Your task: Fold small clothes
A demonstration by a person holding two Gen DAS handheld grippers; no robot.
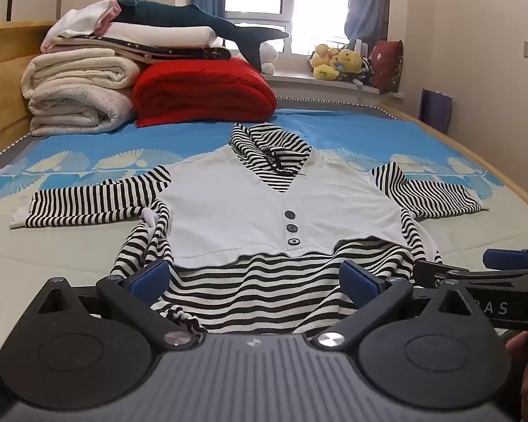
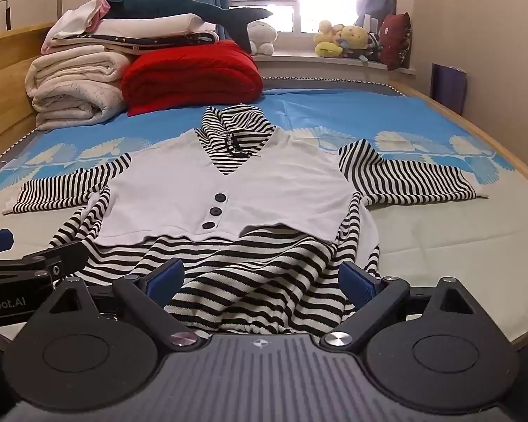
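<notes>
Ahead of both wide-spread grippers, left (image 1: 255, 279) and right (image 2: 262, 279), the black-and-white striped hooded top with white buttoned vest front (image 1: 264, 204) lay flat on the bed (image 1: 70, 246), sleeves outstretched, hem between each gripper's fingers.

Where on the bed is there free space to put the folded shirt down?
Bare mattress lies right of the shirt, below its right sleeve, and also left, below the left sleeve. The far left corner is crowded by folded blankets and a red quilt.
</notes>
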